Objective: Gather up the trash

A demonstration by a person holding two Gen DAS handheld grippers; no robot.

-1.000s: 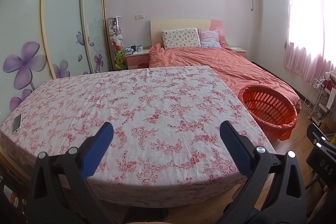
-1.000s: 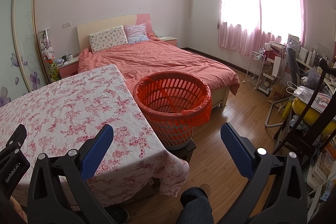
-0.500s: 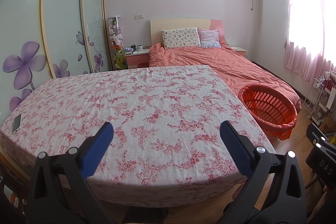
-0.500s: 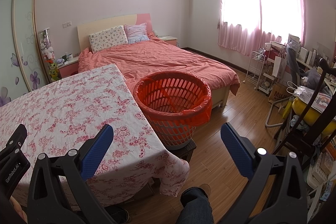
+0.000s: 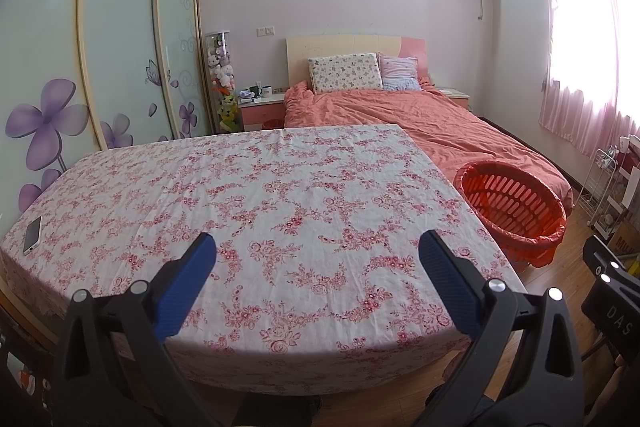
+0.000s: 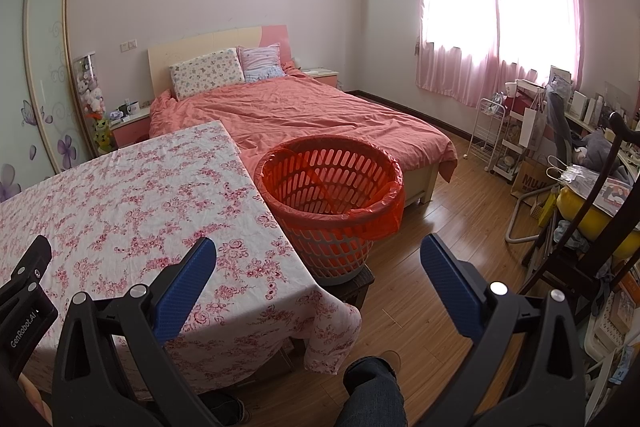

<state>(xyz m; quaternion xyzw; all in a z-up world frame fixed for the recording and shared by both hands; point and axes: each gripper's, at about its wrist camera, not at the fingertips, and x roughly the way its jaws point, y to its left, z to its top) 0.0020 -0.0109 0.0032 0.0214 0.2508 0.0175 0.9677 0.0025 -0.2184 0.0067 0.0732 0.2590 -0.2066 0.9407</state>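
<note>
Floral pink cloth covers the table [image 5: 280, 195], bare but for a phone [image 5: 32, 235] at its far-left edge; no trash shows. The left gripper [image 5: 316, 267] hangs wide apart, empty, as does the right gripper [image 6: 318, 267]. The risk, I think: grabbing the phone as litter. Only the right view shows the orange basket [image 6: 332, 195] whole, standing on a stool.

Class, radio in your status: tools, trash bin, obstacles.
Left tool open, empty. Right tool open, empty. Orange bin beside table, bag-lined. No trash visible on tablecloth.
</note>
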